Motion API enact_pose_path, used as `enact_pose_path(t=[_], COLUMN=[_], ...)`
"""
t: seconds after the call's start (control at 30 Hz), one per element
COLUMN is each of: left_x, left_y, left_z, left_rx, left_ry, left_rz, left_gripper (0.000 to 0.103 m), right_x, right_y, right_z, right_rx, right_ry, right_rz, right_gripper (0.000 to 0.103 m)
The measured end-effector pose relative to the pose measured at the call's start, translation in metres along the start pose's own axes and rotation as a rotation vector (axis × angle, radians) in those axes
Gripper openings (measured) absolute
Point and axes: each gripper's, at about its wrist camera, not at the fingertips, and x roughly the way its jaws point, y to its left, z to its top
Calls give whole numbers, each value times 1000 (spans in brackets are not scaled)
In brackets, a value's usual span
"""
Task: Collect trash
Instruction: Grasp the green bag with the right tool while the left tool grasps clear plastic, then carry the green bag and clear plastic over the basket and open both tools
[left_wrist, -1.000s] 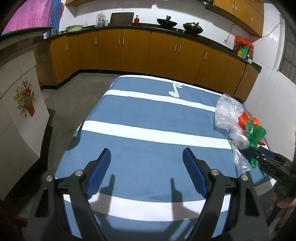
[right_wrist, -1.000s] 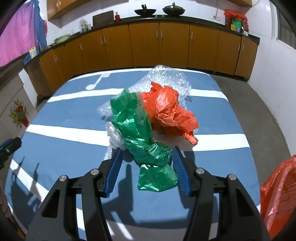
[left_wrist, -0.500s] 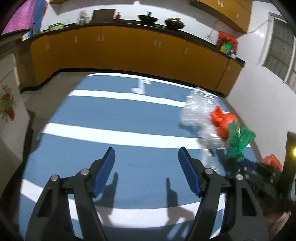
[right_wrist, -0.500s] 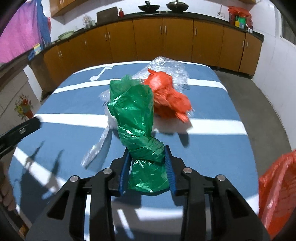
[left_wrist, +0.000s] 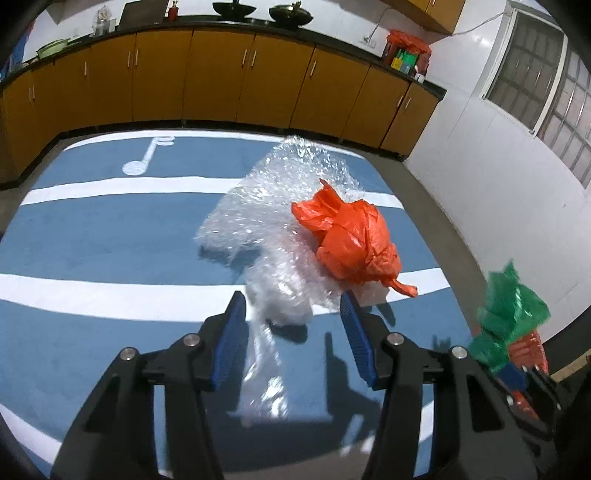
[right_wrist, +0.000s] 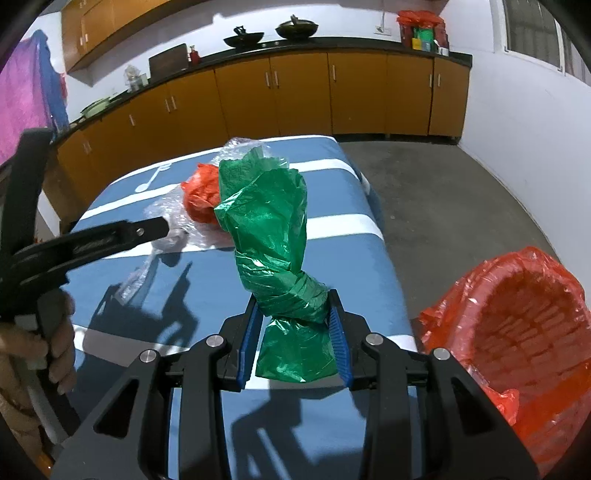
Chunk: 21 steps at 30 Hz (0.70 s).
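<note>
Now my right tongs (right_wrist: 292, 334) clenched on a crinkly green plastic bag (right_wrist: 269, 236) twisted at its waist, lifted above the blue striped cloth (right_wrist: 207, 310), my left tongs (left_wrist: 293, 314) spread wide around clear bubble wrap (left_wrist: 273, 229), crumpled orange bag (left_wrist: 351, 240) just beyond, red-lined basket (right_wrist: 524, 332) to my right.

Orange-lined basket (right_wrist: 524, 332) cut off right.

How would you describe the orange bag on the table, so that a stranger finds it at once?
Look at the blue striped table, at its far right part. On the clear bubble wrap there lies a crumpled orange bag. It alone is opaque and bright orange; the wrap under it is see-through.
</note>
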Motion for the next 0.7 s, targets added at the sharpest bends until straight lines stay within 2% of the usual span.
enact_pose_path(t=[0.07, 0.13, 0.23, 0.7], left_x=[10, 19, 20, -46], left_y=[-3, -2, 2, 21], left_z=[2, 3, 1, -39], left_rx=[5, 3, -8, 17], left_ry=[26, 47, 45, -5], left_rz=[20, 33, 31, 61], left_gripper=[41, 29, 20, 17], right_x=[0, 1, -2, -44], right_y=[-3, -7, -9, -20], right_z=[-2, -3, -4, -10], right_rx=[8, 18, 24, 57], right_ry=[3, 4, -1, -60], right_rz=[-1, 0, 0, 7], right_gripper=[36, 36, 36, 36])
